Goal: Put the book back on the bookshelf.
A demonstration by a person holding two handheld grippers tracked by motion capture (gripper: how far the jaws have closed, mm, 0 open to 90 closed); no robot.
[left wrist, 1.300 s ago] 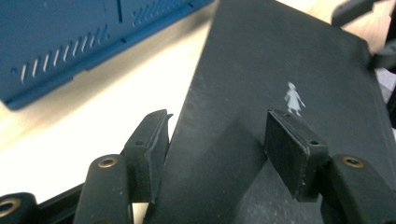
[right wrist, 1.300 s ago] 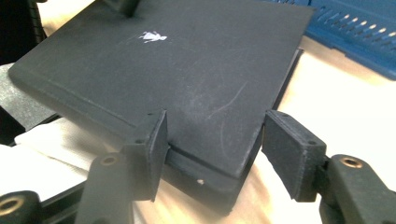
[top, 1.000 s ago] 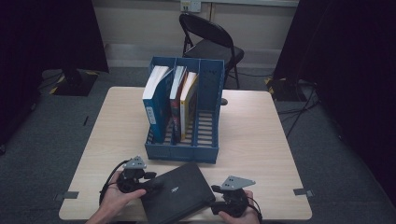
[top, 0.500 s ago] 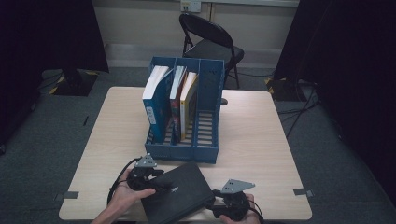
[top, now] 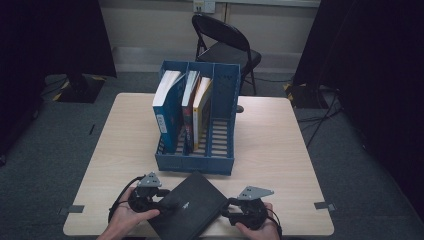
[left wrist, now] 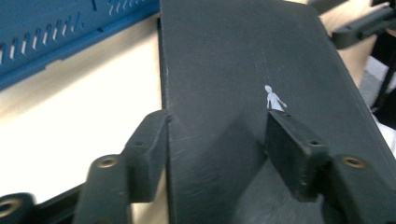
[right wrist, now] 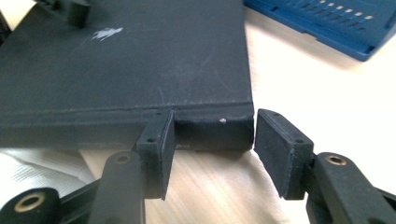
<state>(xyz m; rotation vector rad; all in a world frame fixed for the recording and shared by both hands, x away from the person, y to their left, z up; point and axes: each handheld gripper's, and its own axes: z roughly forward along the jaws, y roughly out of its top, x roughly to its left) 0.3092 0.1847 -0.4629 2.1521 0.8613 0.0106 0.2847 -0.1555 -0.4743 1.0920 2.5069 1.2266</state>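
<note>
- Pale wood-laminate surface (top: 280, 150), square top; everything sits on it.
- Blue plastic three-slot file rack (top: 222, 120) mid-surface: books in left and middle slots, right slot free.
- Matte black hardcover book (top: 187, 210) lies flat and skewed at the near edge, just in front of the rack, between both claws. Judging: stiff boards, moderate weight, smooth cover likely slick, so pinch across thickness at the edges, not the face.
- Left claw (left wrist: 215, 140): jaws spread, one on the cover, one at its edge. Not clamped.
- Right claw (right wrist: 212, 135): jaws apart, straddling the near corner (right wrist: 233, 123), released.
</note>
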